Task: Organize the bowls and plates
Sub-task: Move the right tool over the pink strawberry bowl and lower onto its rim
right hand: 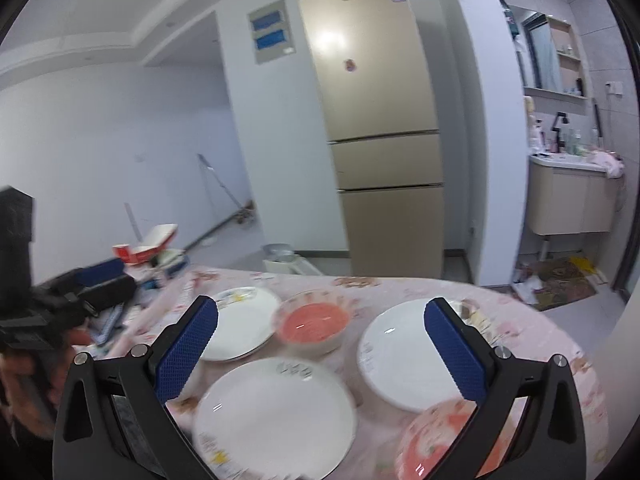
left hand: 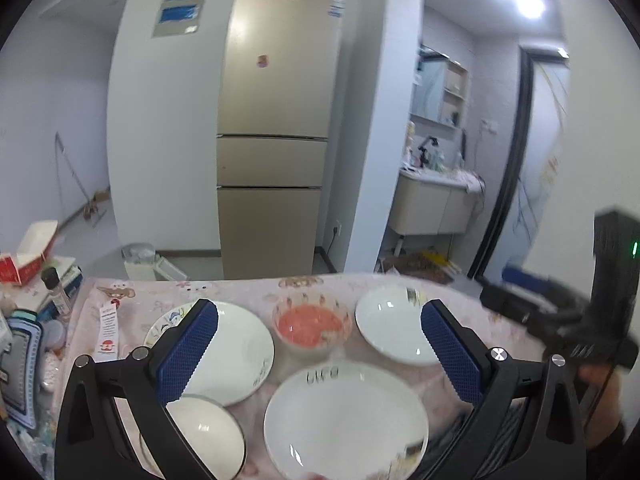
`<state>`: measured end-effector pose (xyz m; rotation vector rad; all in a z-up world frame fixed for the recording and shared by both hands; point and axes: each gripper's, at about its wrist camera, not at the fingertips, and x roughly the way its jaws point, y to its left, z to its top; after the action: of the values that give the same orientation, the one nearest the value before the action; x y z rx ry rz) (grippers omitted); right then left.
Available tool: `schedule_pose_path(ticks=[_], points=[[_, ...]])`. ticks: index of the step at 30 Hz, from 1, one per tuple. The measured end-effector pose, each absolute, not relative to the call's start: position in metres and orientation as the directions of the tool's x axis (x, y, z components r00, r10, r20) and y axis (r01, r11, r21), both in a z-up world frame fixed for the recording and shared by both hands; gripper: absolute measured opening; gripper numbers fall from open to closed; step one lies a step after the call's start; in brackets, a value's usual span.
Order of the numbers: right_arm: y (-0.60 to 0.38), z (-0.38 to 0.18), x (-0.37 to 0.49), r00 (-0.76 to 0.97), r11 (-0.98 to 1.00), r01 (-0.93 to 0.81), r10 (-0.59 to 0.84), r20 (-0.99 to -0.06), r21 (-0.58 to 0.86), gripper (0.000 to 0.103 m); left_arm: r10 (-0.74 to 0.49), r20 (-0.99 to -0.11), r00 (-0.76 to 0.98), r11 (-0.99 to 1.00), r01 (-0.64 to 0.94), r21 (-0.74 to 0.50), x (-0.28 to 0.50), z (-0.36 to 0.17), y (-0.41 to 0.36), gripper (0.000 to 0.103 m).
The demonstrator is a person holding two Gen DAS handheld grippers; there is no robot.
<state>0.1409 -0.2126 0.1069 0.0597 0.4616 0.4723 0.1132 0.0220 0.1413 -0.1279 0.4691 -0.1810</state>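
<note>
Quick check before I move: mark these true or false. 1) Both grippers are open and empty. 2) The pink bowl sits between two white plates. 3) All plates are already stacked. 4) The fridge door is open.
1) True: the left gripper and the right gripper hold nothing.
2) True: the pink bowl has a white plate on one side and another plate on the other.
3) False: they lie spread apart on the table.
4) False: the fridge is shut.

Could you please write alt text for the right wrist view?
The open right gripper hovers over a pink-clothed table holding three white plates and two pink bowls. A gold fridge stands behind, and the left gripper is at the left edge.
</note>
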Motion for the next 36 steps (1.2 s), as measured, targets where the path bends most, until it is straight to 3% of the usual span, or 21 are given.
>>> schedule_pose_path(ticks=[6,11,16,21,24,29,36], points=[[-0.215,0.114,0.182,0.794,0.905,-0.366,0.425,-0.434,0.217,0.103,-0.23,-0.434,0.871,0.96,0.131,-0.246,0.151,0.148,0.034,0.103],[-0.198,0.132,0.201,0.846,0.932,-0.341,0.363,-0.391,0.128,0.103,-0.207,-0.455,0.866,0.966,0.107,-0.237,0.19,0.158,0.033,0.103],[-0.188,0.143,0.226,0.855,0.928,-0.321,0.37,-0.364,0.188,0.103,-0.178,-0.454,0.873,0.963,0.059,-0.263,0.221,0.165,0.04,0.103],[-0.169,0.114,0.258,0.828,0.934,-0.289,0.353,-0.435,0.208,0.103,-0.188,-0.486,0.853,0.956,0.045,-0.291,0.245,0.144,0.044,0.103],[-0.17,0.094,0.261,0.821,0.916,-0.298,0.389,-0.418,0.267,0.103,-0.178,-0.536,0.825,0.957,0.019,-0.29,0.258,0.114,0.043,0.103],[-0.165,0.067,0.275,0.792,0.924,-0.27,0.373,-0.483,0.271,0.103,-0.211,-0.57,0.794,0.927,-0.022,-0.373,0.274,0.079,0.05,0.103],[-0.153,0.03,0.289,0.75,0.929,-0.228,0.358,-0.556,0.291,0.103,-0.127,-0.616,0.778,0.949,-0.086,-0.305,0.292,0.05,0.048,0.102]])
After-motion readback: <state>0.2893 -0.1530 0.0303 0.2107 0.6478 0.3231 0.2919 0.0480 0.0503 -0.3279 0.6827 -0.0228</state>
